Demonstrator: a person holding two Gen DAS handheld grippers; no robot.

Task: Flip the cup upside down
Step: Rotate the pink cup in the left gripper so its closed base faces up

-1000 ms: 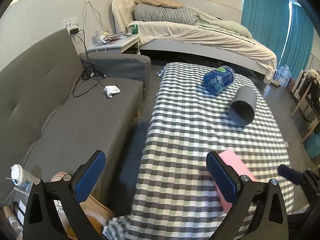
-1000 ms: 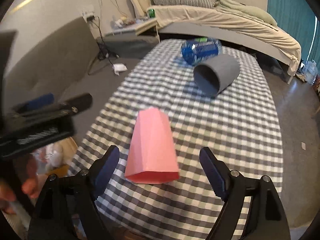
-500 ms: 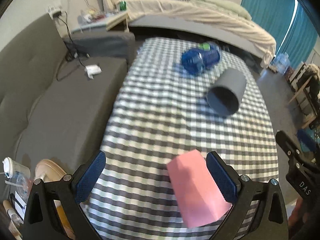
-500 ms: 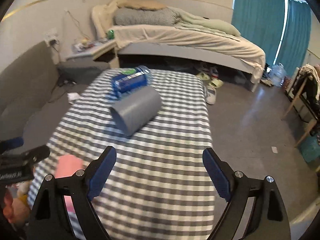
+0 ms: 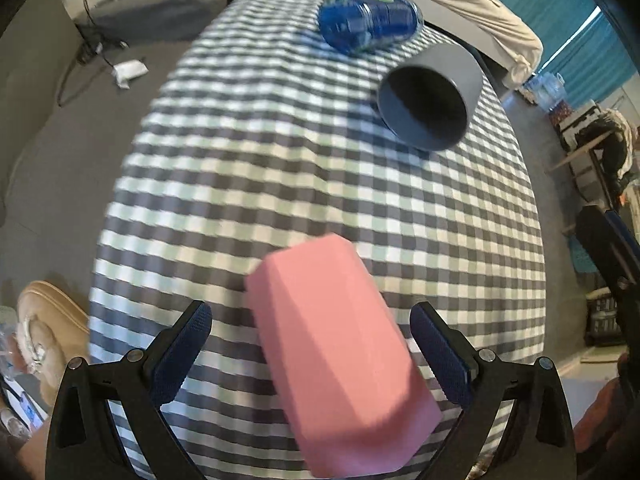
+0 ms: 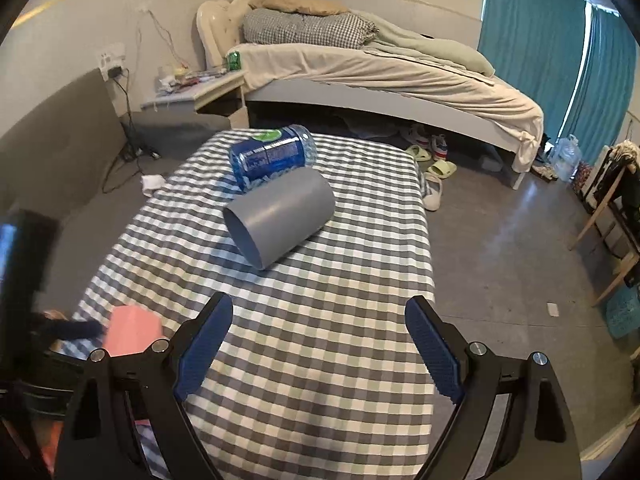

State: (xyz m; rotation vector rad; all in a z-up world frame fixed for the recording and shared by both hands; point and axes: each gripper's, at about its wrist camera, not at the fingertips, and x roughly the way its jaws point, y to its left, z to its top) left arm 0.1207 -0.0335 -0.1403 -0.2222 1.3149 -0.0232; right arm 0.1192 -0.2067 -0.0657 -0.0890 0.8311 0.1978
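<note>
A pink faceted cup (image 5: 336, 352) lies on its side on the checked tablecloth (image 5: 280, 160), its closed base pointing away. My left gripper (image 5: 310, 344) is open, its fingers on either side of the pink cup without touching it. The pink cup also shows at the left in the right wrist view (image 6: 132, 330). A grey cup (image 6: 280, 216) lies on its side mid-table, mouth toward the near left; it also shows in the left wrist view (image 5: 430, 96). My right gripper (image 6: 318, 336) is open and empty, above the cloth in front of the grey cup.
A blue plastic bottle (image 6: 272, 156) lies on its side just behind the grey cup. A grey sofa (image 5: 60, 152) runs along the table's left. A bed (image 6: 380, 76) stands behind, with shoes (image 6: 434, 176) on the floor. Wooden chairs (image 6: 608, 216) are on the right.
My left gripper has swung right and forward over the table until its fingers straddle the pink cup. My right gripper has moved right off the pink cup and now faces the grey cup.
</note>
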